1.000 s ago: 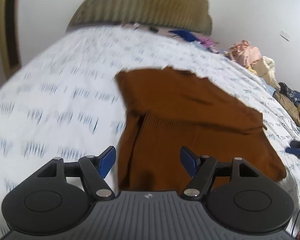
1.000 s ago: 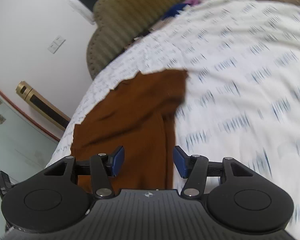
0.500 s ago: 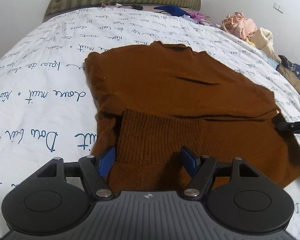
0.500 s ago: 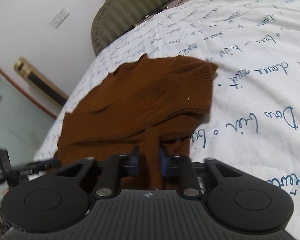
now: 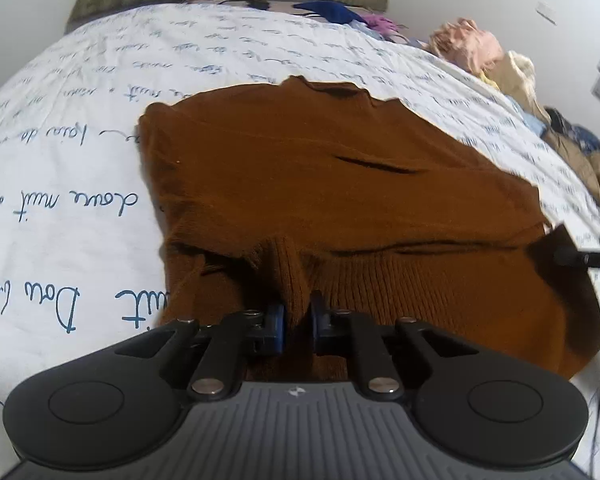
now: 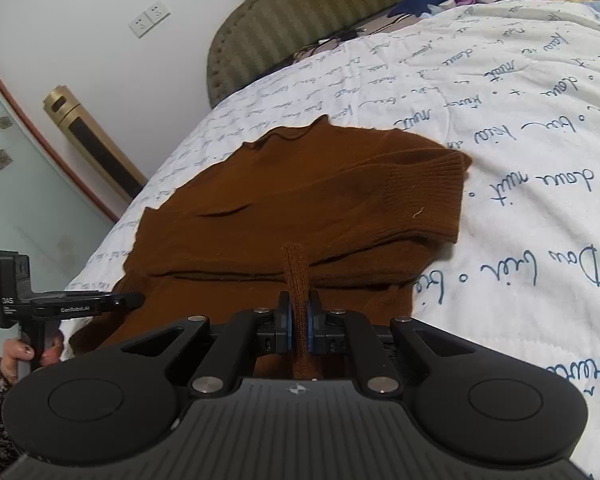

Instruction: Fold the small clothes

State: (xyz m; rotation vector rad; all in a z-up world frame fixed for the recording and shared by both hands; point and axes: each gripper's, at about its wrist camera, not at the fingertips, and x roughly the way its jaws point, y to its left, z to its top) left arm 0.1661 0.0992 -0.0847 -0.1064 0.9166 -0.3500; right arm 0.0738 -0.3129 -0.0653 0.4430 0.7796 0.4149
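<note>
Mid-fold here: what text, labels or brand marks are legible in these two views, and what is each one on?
"GenRobot.AI": on the black left gripper arm, right wrist view.
"DAS": on that gripper's black block; smaller lines beneath are too small to read.
"Dou", "nuit": blue handwriting, upside down, on the white printed bedsheet; farther script is blurred.
Brown knitted sweater: no text.

one brown sweater [image 5: 340, 184] lies mid-frame in both views. two grippers: the left gripper [image 5: 297, 320] at the lower centre of its own view, the right gripper [image 6: 299, 318] likewise in its view. one bed sheet with blue script [image 5: 60, 184]. one padded headboard [image 6: 340, 12] along the top. one wall socket plate [image 6: 150, 18] at upper left. one gold and black column [image 6: 92, 140] at left. one heap of clothes [image 5: 472, 46] at upper right.
</note>
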